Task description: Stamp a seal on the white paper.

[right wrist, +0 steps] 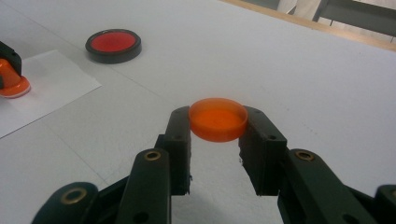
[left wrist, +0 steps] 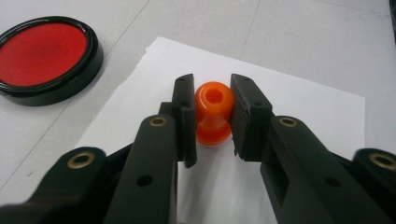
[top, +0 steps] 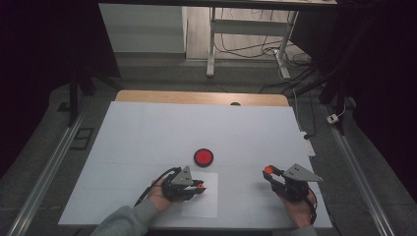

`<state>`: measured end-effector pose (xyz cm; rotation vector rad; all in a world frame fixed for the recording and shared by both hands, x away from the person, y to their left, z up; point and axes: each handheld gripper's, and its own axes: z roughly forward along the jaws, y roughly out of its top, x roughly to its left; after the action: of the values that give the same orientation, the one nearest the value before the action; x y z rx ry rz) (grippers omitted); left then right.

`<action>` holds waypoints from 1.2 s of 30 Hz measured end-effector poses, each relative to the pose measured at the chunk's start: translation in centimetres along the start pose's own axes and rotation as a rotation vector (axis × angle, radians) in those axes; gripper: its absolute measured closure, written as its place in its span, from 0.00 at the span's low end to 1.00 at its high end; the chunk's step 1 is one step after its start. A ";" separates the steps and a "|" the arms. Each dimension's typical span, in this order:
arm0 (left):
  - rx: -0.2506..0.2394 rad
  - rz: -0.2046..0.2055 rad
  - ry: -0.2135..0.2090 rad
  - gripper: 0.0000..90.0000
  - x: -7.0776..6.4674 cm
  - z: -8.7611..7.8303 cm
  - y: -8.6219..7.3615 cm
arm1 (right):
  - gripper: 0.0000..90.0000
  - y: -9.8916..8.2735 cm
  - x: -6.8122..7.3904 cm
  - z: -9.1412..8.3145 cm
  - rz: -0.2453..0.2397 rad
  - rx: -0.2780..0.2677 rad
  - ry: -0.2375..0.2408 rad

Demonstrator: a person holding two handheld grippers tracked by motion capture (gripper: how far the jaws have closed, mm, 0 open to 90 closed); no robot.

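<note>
- A white table (top: pixel 147 142) spreads ahead of both grippers, bare apart from a few small items.
- A white paper sheet (left wrist: pixel 289 107) lies under the left gripper (top: pixel 201 186), whose jaws are clamped on an orange stamp (left wrist: pixel 214 113) standing upright with its base on the sheet.
- A red ink pad (top: pixel 203 157) in a black case sits just beyond the left gripper, apart from the sheet's edge.
- The right gripper (top: pixel 268 170), well off to the side of the sheet, pinches the stamp's orange cap (right wrist: pixel 218 118) and holds it above the table.
- Judging by this, the uncapping looks done and the stamp is pressed to paper; lifting it and recapping appear to remain.
- Nothing lies between cap and stamp to block that.
</note>
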<state>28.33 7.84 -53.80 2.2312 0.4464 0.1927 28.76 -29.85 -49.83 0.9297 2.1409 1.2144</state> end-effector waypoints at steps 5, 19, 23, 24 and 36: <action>-0.001 -0.003 0.001 0.81 0.0 0.0 0.0 | 0.72 0.0 0.0 -0.1 0.000 -0.003 -0.001; -0.194 -0.073 0.000 0.80 1.3 -2.7 0.6 | 0.72 0.0 -0.2 -0.1 0.006 -0.010 -0.001; -0.257 -0.133 -0.041 0.80 1.8 -3.5 0.7 | 0.72 0.0 -0.2 0.0 0.005 -0.009 0.000; -0.262 -0.141 -0.045 0.80 1.8 -3.6 0.7 | 0.72 0.0 -0.2 0.0 0.005 -0.009 0.001; -0.289 -0.182 -0.064 0.80 1.9 -4.4 1.1 | 0.72 0.0 -0.1 0.0 0.005 -0.006 0.001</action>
<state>29.07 11.04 -50.14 1.8978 0.5474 0.0835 28.84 -29.95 -49.77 0.9326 2.1359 1.2234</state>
